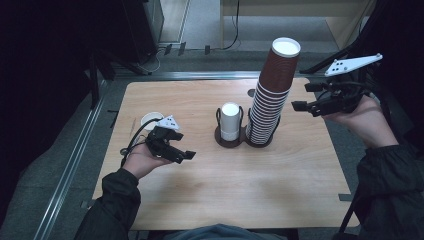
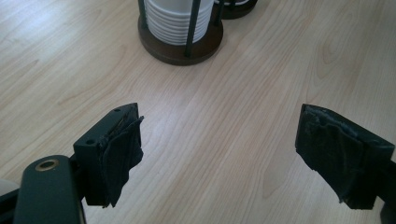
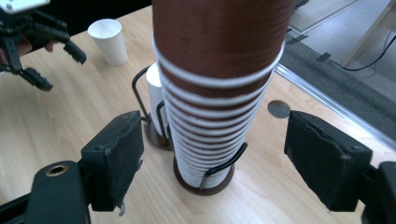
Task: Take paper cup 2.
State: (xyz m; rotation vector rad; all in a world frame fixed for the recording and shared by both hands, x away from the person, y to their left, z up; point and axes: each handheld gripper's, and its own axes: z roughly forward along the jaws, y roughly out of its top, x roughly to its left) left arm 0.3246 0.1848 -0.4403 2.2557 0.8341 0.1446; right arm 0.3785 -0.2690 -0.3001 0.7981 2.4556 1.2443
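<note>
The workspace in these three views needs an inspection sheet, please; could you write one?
Surface: wooden table, bare around the things.
Job's things: tall stack of brown paper cups and short stack of white cups, each in a round wire holder.
Clutter: single white paper cup upright behind the left hand.
Grippers: left gripper open, low over the table; right gripper open, beside the brown stack.
Cables: black cable from left gripper.
Surroundings: grey floor, floor cables.
</note>
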